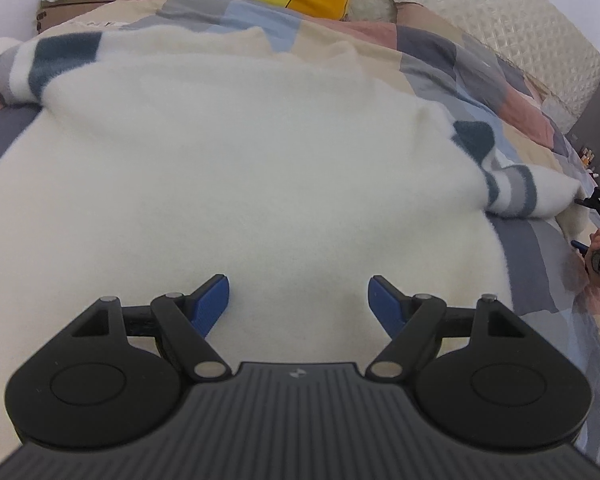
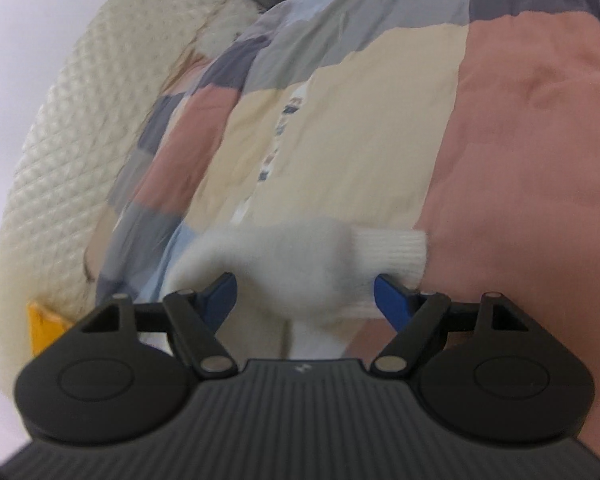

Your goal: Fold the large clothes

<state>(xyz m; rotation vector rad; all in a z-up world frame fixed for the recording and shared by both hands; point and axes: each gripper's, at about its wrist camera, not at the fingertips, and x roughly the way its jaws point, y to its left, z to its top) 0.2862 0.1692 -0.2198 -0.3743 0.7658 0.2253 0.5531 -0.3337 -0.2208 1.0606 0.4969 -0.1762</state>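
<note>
Your left gripper (image 1: pixel 299 300) tilts down over the fluffy cream sweater (image 1: pixel 236 168), fingers wide and empty. Your right gripper (image 2: pixel 305 300) angles over the ribbed sleeve cuff (image 2: pixel 396 256); its fingers stand wide, the sleeve lying loose between them. The sweater lies spread across the patchwork quilt (image 1: pixel 480 68) on the bed.

One garment present: a cream-white fuzzy sweater (image 1: pixel 240 168), spread flat and back-up on the patchwork bed quilt (image 1: pixel 440 52). Body panel lies broad and mostly smooth, with shallow creases. Both sleeves extend outward to either side, each banded in teal and grey stripes. The left-side sleeve (image 1: pixel 32 68) lies bunched. In the right wrist view, a sleeve end with ribbed cuff (image 2: pixel 392 256) lies curled on the quilt, image blurred.
</note>
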